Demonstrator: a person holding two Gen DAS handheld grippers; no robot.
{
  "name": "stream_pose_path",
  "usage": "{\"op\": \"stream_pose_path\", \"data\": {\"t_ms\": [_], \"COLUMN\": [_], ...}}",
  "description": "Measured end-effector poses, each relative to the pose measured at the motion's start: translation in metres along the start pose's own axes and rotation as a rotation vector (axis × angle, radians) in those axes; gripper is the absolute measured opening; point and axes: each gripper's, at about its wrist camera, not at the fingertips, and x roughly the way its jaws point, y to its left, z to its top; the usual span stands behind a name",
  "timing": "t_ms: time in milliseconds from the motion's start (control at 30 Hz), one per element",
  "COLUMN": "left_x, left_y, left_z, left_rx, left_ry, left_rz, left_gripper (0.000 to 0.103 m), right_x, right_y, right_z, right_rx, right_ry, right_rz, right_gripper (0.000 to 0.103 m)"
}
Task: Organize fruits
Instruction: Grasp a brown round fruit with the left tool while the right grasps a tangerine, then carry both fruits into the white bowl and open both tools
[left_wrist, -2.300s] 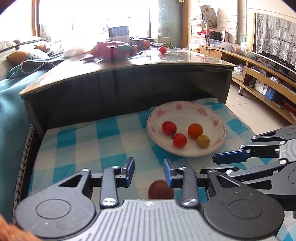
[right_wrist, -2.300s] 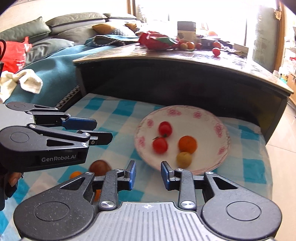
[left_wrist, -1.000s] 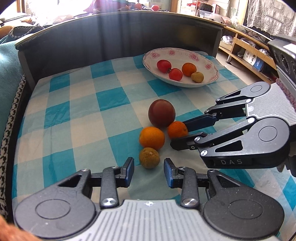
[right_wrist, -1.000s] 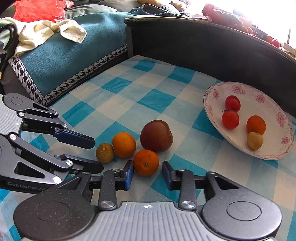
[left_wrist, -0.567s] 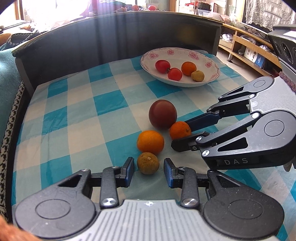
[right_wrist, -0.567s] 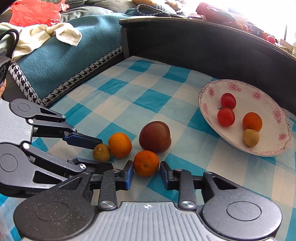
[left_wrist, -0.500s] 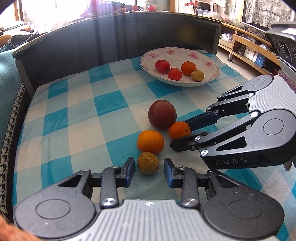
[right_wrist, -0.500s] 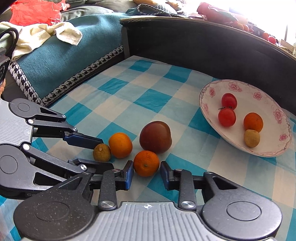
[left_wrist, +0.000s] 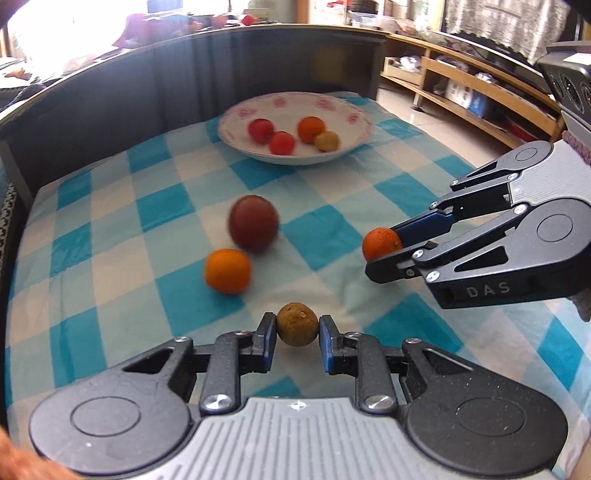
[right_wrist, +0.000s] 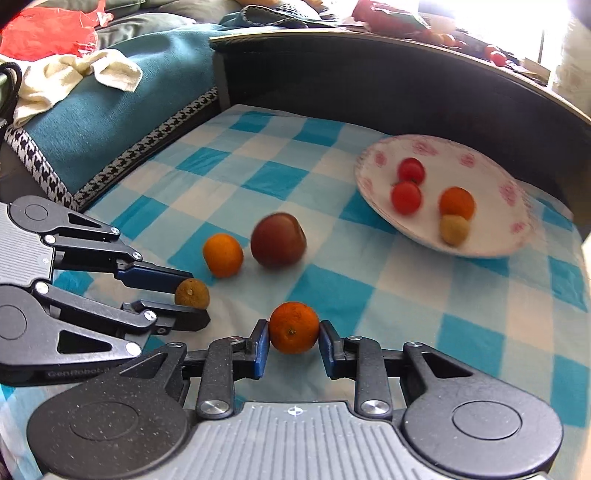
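With the brown fruit pinched in the left claw, just closed, & the small orange in the right claw, both should be lifted level, carried over the plate rim & lowered into bare spots w/o knocking the fruit already inside.

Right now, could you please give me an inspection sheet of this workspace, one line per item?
Surface: blue-and-white checked cloth.
Job's things: plate holds two red, one orange and one brownish fruit; dark red fruit and orange lie loose on the cloth.
Clutter: nothing seen on the cloth.
Grippers: left gripper has just closed on the brown fruit; right gripper grips the small orange.
Cables: one dark loop at the right view's left edge.
Surroundings: dark table edge, teal blanket, wooden shelves.
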Motion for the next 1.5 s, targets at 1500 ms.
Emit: {"op": "stream_pose_path", "data": {"t_ms": [1500], "left_x": [0.004], "left_y": [-0.022], "left_z": [-0.004], "left_rx": [0.042], "left_ry": [-0.006], "left_rz": [-0.037], "left_gripper": [0.034], "right_x": [-0.030], "right_y": [0.002], "right_z": [-0.050], "right_rx": [0.046], "right_ry": [0.006], "right_rz": [-0.086], "right_gripper": [0.024]}}
